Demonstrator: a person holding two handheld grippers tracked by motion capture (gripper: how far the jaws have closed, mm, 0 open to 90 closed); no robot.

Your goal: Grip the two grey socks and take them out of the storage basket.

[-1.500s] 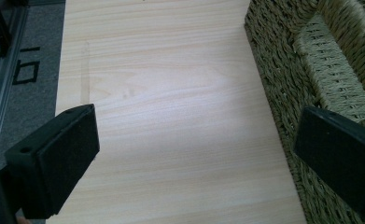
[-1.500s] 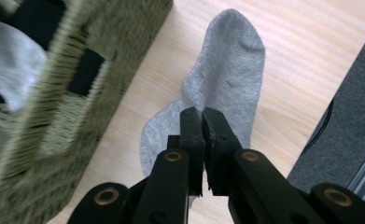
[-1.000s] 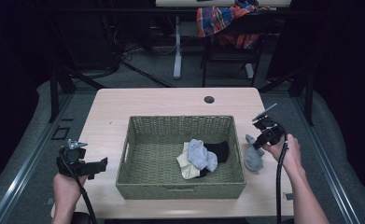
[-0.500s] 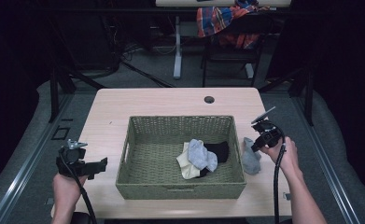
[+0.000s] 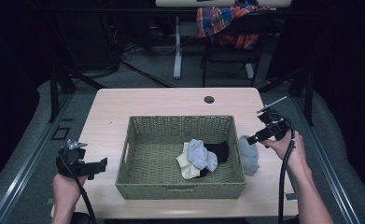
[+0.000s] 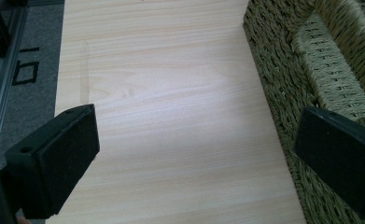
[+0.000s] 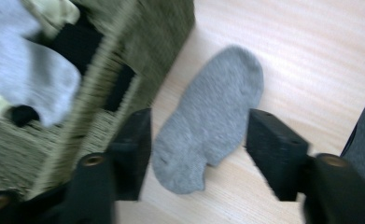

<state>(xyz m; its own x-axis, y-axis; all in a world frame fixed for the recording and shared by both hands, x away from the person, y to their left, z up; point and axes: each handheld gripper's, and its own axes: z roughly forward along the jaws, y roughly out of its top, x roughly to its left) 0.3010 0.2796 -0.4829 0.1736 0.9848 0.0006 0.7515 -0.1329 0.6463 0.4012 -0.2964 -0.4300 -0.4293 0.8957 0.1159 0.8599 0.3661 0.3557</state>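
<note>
A green woven basket (image 5: 138, 154) stands mid-table and holds a light blue-grey sock (image 5: 201, 154), a pale yellow sock (image 5: 186, 167) and a black sock (image 5: 219, 150). A grey sock (image 5: 249, 155) lies flat on the table against the basket's right wall. My right gripper (image 5: 253, 139) hovers just above it, open. In the right gripper view the grey sock (image 7: 213, 126) lies between the spread jaws of that gripper (image 7: 199, 140), beside the basket wall (image 7: 157, 56). My left gripper (image 5: 101, 164) is left of the basket, open and holding nothing, with bare table between its jaws (image 6: 196, 140).
The table (image 5: 171, 102) has a round cable hole (image 5: 209, 99) at the back. A chair draped with a plaid cloth (image 5: 227, 21) stands behind the table. Bare wood lies on both sides of the basket (image 6: 283, 70).
My right gripper has shifted slightly left towards the basket, and the grey sock under it now lies flatter against the basket wall. The left gripper has not moved.
</note>
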